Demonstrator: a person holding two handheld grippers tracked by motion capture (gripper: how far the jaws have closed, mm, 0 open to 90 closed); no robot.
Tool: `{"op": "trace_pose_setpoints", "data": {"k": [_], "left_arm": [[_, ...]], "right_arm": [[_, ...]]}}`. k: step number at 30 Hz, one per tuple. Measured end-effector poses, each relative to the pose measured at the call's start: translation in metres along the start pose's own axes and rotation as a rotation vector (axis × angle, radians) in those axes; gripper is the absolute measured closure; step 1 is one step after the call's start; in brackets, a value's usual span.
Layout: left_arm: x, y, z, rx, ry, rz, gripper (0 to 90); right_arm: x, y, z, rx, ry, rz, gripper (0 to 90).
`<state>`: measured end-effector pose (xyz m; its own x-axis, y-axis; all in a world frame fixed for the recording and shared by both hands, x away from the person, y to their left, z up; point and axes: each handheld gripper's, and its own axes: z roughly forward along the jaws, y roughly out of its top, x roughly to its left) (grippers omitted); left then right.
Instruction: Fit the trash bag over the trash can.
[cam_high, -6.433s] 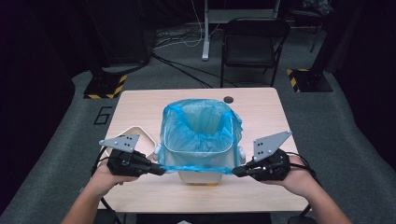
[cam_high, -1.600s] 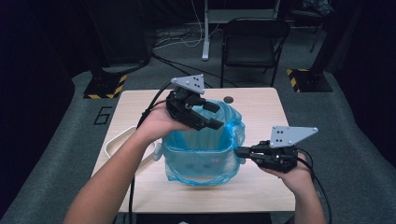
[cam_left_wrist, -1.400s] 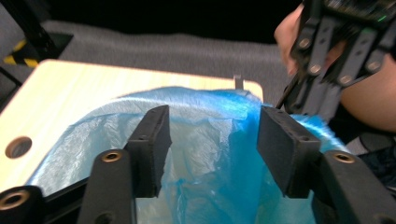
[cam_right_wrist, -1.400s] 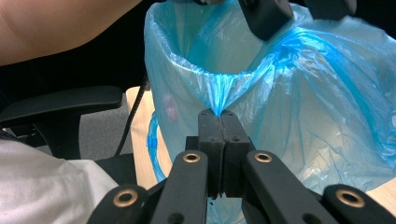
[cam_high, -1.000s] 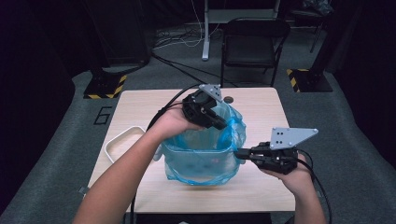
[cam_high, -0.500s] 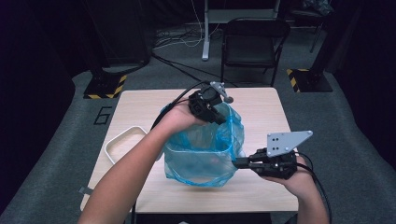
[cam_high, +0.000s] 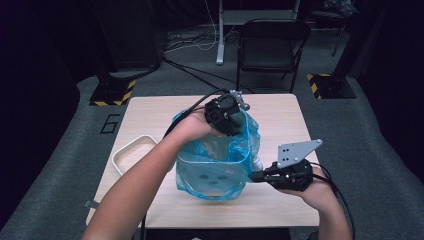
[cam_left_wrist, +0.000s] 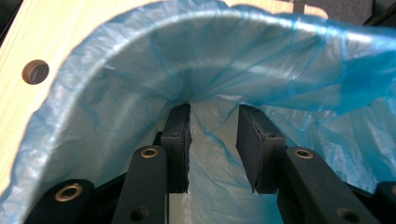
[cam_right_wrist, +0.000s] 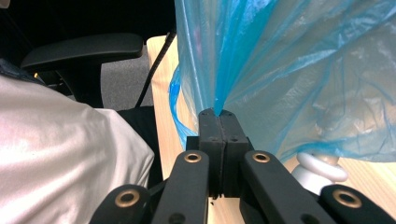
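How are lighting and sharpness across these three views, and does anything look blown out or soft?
High view: table lit evenly, surroundings fall to near black, slightly soft. Left gripper view: blue bag bright and translucent, the near jaws slightly soft. Right gripper view: the pale sleeve nearly blown out, the bag film glossy, background chair dark.

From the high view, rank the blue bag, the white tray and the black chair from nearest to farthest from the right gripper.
1. blue bag: pinched between the jaws of the right gripper, at mid-table.
2. white tray: across the table, at its left edge beyond the bag.
3. black chair: on the floor past the table's far edge.
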<state>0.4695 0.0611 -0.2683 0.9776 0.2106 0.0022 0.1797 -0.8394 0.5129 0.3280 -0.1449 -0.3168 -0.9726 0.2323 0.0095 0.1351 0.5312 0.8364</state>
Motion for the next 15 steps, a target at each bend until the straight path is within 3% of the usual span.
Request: {"op": "trace_pose_setpoints", "data": {"k": [5,8,15], "left_arm": [[0.000,-0.001,0.006,0.041,-0.038,-0.003,59.1],[0.000,0.000,0.005,0.042,-0.038,0.003,58.1],[-0.008,0.003,-0.011,0.021,0.015,0.051,54.0]], "right_arm": [[-0.001,-0.001,-0.001,-0.008,0.014,-0.001,89.8],[0.000,-0.001,-0.005,-0.028,0.024,0.000,82.8],[0.004,0.000,-0.025,-0.136,0.002,0.009,71.2]]}}
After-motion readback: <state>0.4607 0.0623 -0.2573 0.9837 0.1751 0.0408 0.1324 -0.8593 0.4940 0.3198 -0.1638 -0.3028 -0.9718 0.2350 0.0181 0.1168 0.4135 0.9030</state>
